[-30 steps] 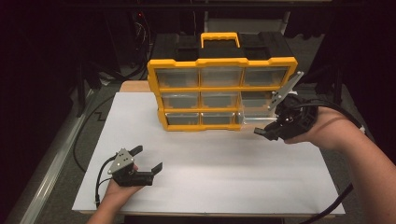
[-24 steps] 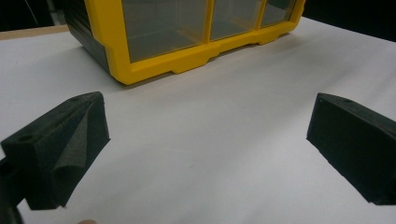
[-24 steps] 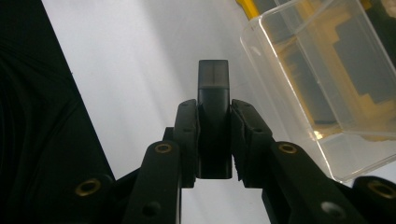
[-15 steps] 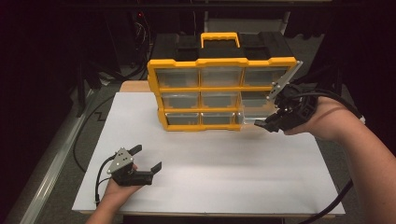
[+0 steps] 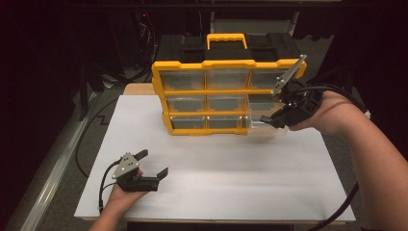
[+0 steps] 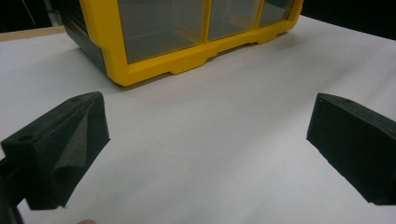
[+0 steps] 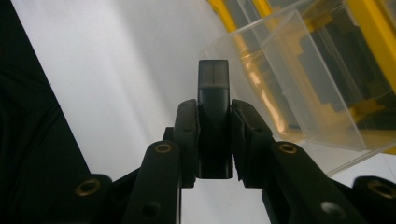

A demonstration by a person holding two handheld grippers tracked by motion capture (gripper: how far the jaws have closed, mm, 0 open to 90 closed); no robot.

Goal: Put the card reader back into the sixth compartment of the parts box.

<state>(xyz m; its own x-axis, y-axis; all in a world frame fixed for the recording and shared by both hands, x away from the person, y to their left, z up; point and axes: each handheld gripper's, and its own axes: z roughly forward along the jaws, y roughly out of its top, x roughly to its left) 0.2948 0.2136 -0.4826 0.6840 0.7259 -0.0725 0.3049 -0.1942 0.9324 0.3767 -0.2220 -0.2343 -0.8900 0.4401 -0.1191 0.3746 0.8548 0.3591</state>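
Black small block (image 7: 214, 119) stays clamped in right hand-held gripper (image 5: 276, 119), now lifted nearer the clear drawer (image 5: 263, 126) pulled from organizer (image 5: 226, 96), bottom right; drop-in looks next. Left hand-held gripper (image 5: 153, 163) rests released on desk (image 5: 240, 163).

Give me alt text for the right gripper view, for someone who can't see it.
The right hand-held gripper is clamped on a small dark rectangular block that stands up between its jaws. Just right of it, a clear plastic drawer sticks out of a yellow organizer, above a white tabletop.
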